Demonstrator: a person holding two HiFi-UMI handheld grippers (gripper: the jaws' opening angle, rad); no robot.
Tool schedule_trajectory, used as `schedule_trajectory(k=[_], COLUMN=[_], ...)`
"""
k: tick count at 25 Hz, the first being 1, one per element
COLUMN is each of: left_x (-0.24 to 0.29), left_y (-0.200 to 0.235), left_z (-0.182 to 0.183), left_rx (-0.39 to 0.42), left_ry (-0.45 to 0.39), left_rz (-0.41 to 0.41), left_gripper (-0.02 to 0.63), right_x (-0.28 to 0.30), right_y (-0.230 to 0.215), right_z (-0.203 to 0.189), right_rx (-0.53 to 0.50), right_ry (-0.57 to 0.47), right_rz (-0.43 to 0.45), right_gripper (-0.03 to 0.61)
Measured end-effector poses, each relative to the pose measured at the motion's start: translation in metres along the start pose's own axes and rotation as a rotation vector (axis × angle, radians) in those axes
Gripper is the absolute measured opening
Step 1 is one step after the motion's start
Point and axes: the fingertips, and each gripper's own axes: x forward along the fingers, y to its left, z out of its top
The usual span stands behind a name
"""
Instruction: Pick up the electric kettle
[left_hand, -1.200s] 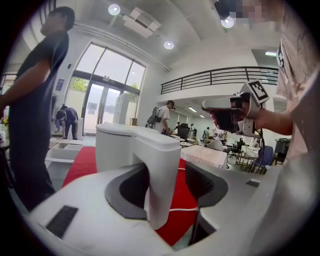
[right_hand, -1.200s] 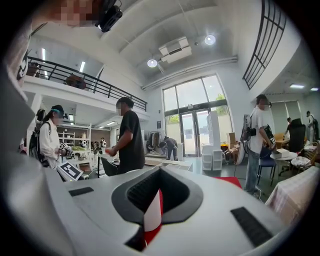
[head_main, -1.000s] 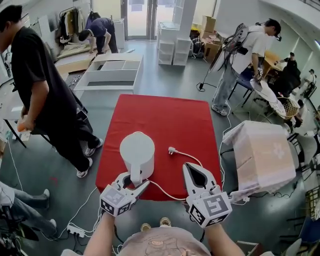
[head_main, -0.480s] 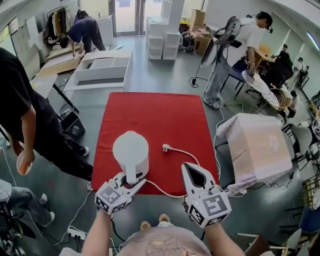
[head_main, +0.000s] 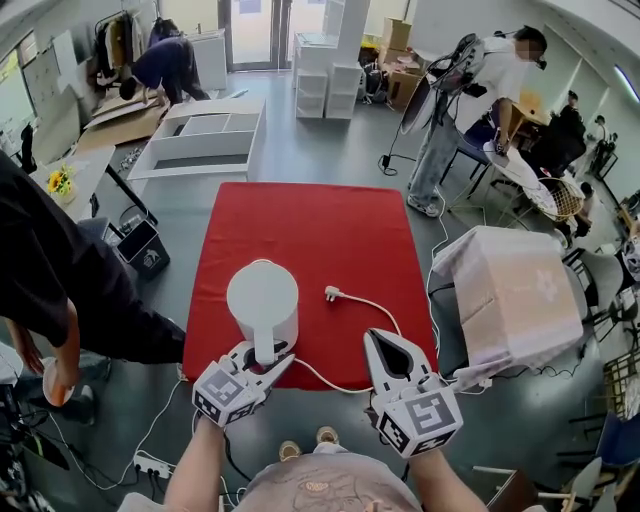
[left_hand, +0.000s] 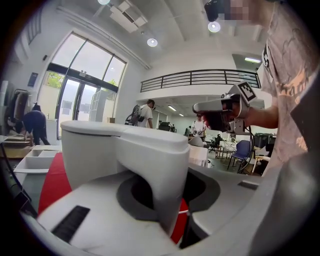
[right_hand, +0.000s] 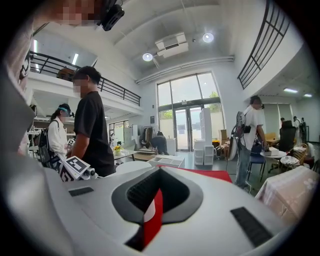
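Observation:
A white electric kettle (head_main: 262, 295) stands on the red table (head_main: 310, 230) near its front edge, handle toward me. My left gripper (head_main: 263, 358) is shut on the kettle's handle (left_hand: 157, 170), both jaws pressing its sides; the kettle body (left_hand: 95, 155) fills the left gripper view. Its white cord and plug (head_main: 330, 294) lie to the right on the cloth. My right gripper (head_main: 379, 336) hovers over the front right edge of the table, shut and holding nothing; in the right gripper view (right_hand: 159, 175) only a thin slit of red shows between the jaws.
A person in black (head_main: 60, 290) stands close at the table's left. A cloth-covered box (head_main: 520, 300) sits at the right. A white shelf unit (head_main: 205, 140) lies on the floor beyond. A power strip (head_main: 150, 463) lies on the floor near left.
My left jaws have closed in on the kettle's handle. The person in black has walked nearer along the left side. The right gripper has stayed put.

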Motion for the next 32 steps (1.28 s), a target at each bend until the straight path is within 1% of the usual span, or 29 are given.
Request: schedule_trajectory(k=[10, 23, 29, 32], left_x=[0.003, 0.016, 0.007, -0.002], left_y=[0.005, 0.014, 0.029, 0.033], left_z=[0.012, 0.050, 0.064, 0.081], left_rx=[-0.024, -0.037, -0.055, -0.063], left_ry=[-0.039, -0.123, -0.151, -0.180], left_rz=[0.004, -0.010, 0.021, 0.024], left_gripper=[0.098, 0.091, 0.078, 0.077], right_x=[-0.009, -0.019, -0.013, -0.009], right_y=[-0.003, -0.018, -0.017, -0.015], right_z=[0.000, -0.005, -0.008, -0.006], right_rx=[-0.005, 0.000, 0.003, 0.004], right_ry=[-0.004, 0.012, 0.017, 0.016], right_rz=[-0.009, -0.042, -0.038, -0.031], right_gripper=[0.005, 0.005, 0.005, 0.005])
